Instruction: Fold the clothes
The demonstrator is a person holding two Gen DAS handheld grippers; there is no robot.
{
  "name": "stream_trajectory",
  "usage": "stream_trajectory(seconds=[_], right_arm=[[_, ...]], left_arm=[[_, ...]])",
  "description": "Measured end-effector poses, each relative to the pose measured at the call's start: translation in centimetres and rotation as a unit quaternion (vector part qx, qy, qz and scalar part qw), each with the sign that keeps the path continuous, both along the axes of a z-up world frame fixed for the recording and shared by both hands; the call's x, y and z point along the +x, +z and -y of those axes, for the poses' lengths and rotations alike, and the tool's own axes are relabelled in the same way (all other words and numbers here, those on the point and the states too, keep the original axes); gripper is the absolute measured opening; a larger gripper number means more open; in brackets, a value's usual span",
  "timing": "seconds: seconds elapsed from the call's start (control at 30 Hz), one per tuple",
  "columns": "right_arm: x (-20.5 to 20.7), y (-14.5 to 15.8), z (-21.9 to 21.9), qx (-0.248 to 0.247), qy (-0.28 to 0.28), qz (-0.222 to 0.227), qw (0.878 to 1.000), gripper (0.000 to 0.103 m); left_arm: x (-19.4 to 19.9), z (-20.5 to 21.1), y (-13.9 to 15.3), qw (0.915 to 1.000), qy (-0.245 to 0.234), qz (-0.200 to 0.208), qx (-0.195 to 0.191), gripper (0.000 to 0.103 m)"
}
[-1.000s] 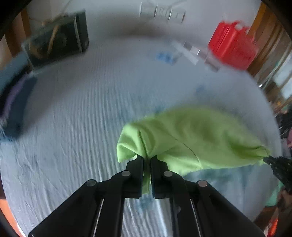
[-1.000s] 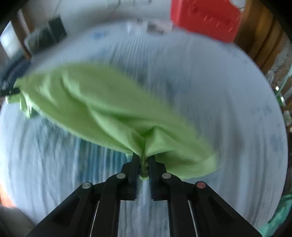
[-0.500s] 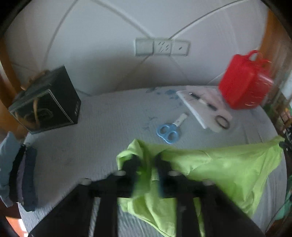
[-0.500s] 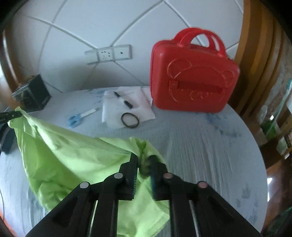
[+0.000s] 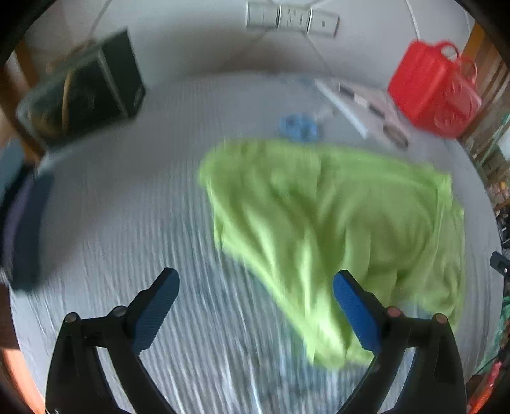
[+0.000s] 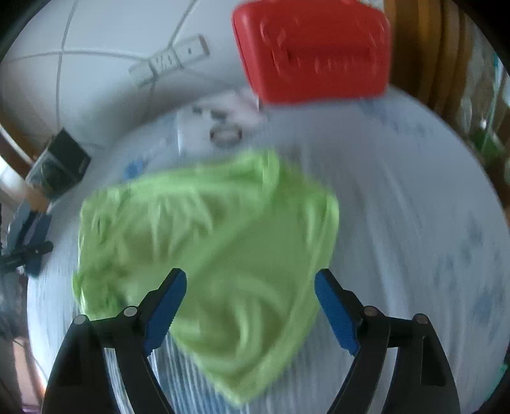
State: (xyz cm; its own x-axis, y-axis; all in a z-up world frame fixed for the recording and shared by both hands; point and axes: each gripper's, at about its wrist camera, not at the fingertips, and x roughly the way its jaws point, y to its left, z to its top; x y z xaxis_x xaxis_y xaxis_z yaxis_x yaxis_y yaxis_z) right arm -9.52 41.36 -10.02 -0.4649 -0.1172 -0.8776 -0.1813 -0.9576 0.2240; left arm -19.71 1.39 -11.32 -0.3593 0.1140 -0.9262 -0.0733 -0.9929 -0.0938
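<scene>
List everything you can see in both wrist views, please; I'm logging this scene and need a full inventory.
garment: one, lime green, crumpled on the middle of the bed, held by neither gripper
bedsheet: one, pale grey-white, ribbed, under everything
case: one, red, with handles, far right by the wall
box: one, black, far left on the bed
scissors: one pair, blue handles, blurred, beyond the garment
paper: white, beside the case, small dark items on it
ring: one, dark, on the paper
folded clothes: dark blue pile, left edge
wall sockets: one white row on the wall
left gripper: black, blue pads, open
right gripper: black, blue pads, open
</scene>
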Motion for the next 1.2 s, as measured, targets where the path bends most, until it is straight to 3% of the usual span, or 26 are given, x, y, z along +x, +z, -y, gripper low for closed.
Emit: stream_trajectory(seconds=[0.1,0.2,0.4,0.47,0.53,0.57,0.6,0.67,0.7,0.73,0.87,1.0,1.07,1.1,1.13,1.17,1.2], right_arm=[[3.3,-2.4,1.5,-0.008,0.000,0.026,1.000,0.083],[5.9,-4.5,2.7,-0.011,-0.004,0.046,0.999,0.083],[8.5,-6.3,4.5,0.007,-0.006,0.059,0.998,0.082],[8.2,-7.2,5.4,0.018,0.005,0.067,0.998,0.082],[8.0,-6.3,5.2,0.040,0.007,0.057,0.998,0.084],[7.9,-5.9,5.1,0.051,0.008,0.053,0.997,0.084],[7.8,-5.4,5.1,0.062,0.009,0.048,0.997,0.079],[7.7,-4.5,4.9,0.083,0.011,0.038,0.996,0.055],[7.6,-4.1,4.8,0.094,0.012,0.034,0.995,0.019],[7.5,-3.6,4.7,0.105,0.013,0.029,0.994,0.011],[7.2,-1.8,4.3,0.149,0.018,0.010,0.989,0.011],[6.5,2.1,-0.8,0.166,-0.038,-0.013,0.985,0.011],[5.7,2.0,-2.3,0.149,-0.048,0.003,0.988,0.011],[5.5,1.6,-2.8,0.142,-0.053,0.010,0.988,0.011],[5.3,1.3,-3.3,0.136,-0.057,0.018,0.989,0.014],[5.5,0.7,-3.7,0.133,-0.064,0.029,0.989,0.018],[5.7,0.1,-4.2,0.129,-0.071,0.040,0.988,0.030]], left_arm=[[3.1,-0.1,-2.9,0.9993,0.023,0.027,0.016,0.098],[5.4,-0.4,-5.4,0.9960,0.051,0.052,0.052,0.079],[7.1,-3.2,-7.0,0.9921,0.055,0.051,0.101,0.075],[6.9,-4.0,-7.2,0.9923,0.047,0.046,0.105,0.069],[6.4,-5.0,-7.1,0.9930,0.019,0.039,0.110,0.015],[6.2,-5.2,-7.0,0.9942,0.015,0.042,0.098,0.014],[6.0,-5.3,-6.8,0.9953,0.010,0.043,0.086,0.010],[5.9,-5.2,-5.5,0.9984,-0.003,0.020,0.053,0.007],[5.9,-4.6,-4.4,0.9992,-0.002,0.006,0.039,0.007],[5.9,-3.6,-3.0,0.9993,0.002,-0.006,0.036,0.007],[5.0,0.6,1.0,0.9986,0.026,-0.045,-0.002,0.007],[1.4,4.0,2.4,0.9978,0.039,-0.052,-0.003,0.008],[-0.1,4.0,2.1,0.9988,0.039,-0.031,-0.001,0.020],[-0.4,3.9,2.2,0.9987,0.040,-0.032,-0.003,0.040],[-0.3,3.7,2.4,0.9985,0.038,-0.039,0.001,0.067],[0.3,3.4,2.5,0.9984,0.037,-0.042,0.005,0.080],[0.8,3.1,2.6,0.9983,0.035,-0.046,0.011,0.098]])
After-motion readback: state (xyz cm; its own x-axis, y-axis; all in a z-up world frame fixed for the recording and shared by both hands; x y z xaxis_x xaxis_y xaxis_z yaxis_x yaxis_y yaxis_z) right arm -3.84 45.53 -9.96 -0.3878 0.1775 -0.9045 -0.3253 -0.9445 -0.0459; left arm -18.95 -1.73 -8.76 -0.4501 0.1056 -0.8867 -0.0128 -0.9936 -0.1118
